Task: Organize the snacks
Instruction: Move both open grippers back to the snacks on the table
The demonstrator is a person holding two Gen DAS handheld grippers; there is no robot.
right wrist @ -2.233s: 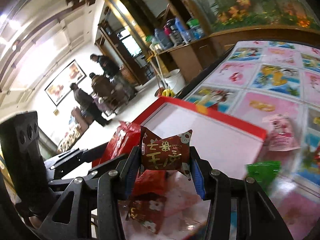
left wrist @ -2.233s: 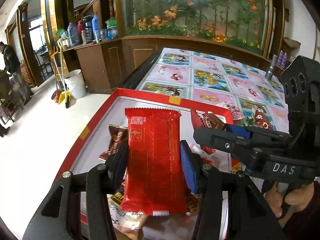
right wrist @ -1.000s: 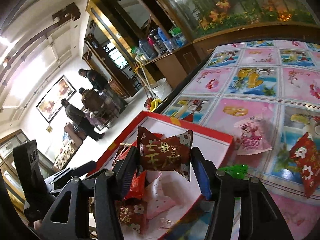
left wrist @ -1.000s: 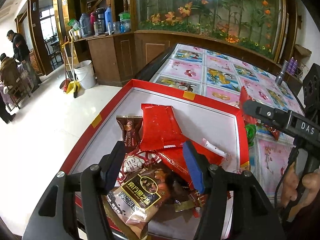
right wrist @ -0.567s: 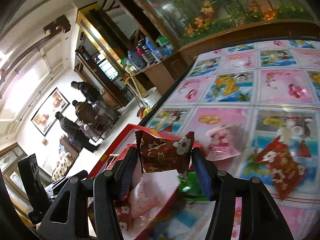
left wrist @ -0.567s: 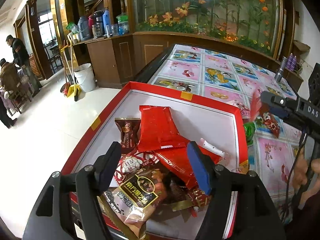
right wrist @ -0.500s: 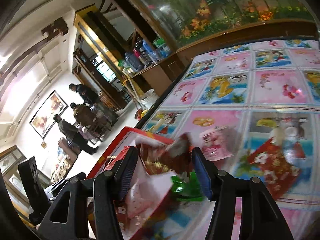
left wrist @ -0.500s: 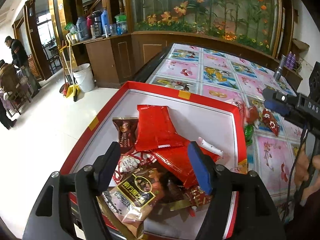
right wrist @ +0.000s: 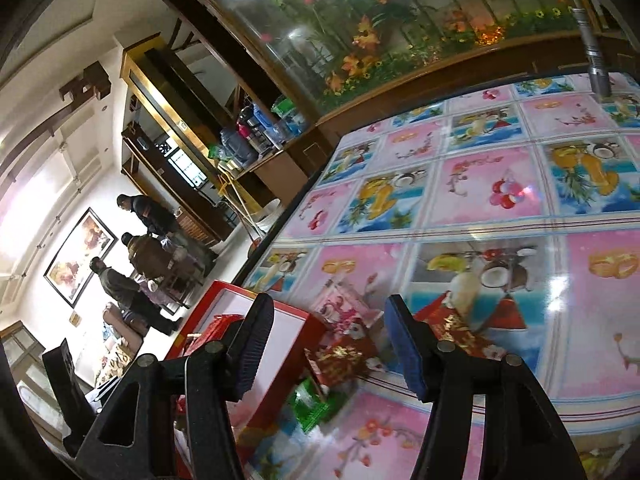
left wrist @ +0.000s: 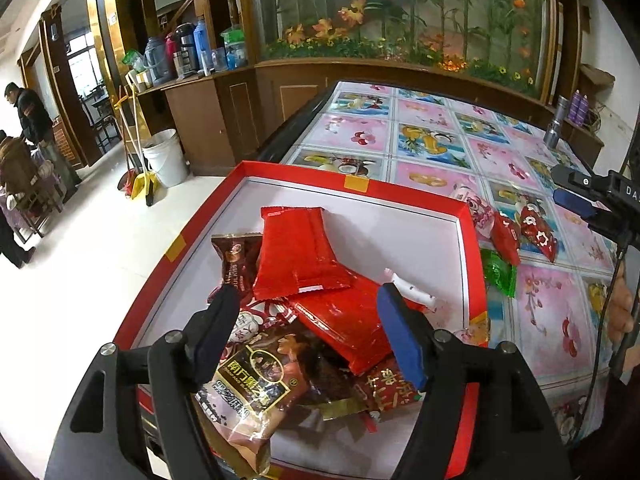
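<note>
My left gripper (left wrist: 304, 304) hangs open over the red box (left wrist: 352, 178), nothing between its pads. In the box lie a flat red packet (left wrist: 296, 252), a brown chocolate packet (left wrist: 236, 260), a sesame snack bag (left wrist: 256, 376) and several more. My right gripper (right wrist: 328, 308) is over the table just right of the red box (right wrist: 280, 316); its jaws are opening and hold nothing. Beneath it on the table lie a dark red packet (right wrist: 344, 360), a pink packet (right wrist: 340, 308), a green packet (right wrist: 312, 400) and a red packet (right wrist: 456, 328).
The table carries a fruit-patterned cloth (right wrist: 496, 188). A metal flask (left wrist: 554, 136) stands at its far right corner. A white bucket (left wrist: 166, 156) and brooms stand on the floor to the left, by a wooden cabinet. People (right wrist: 148, 256) are gathered further left.
The left gripper let the flat red packet go into the box and opened wider. The right gripper moved right from the box over the table and released the dark red packet.
</note>
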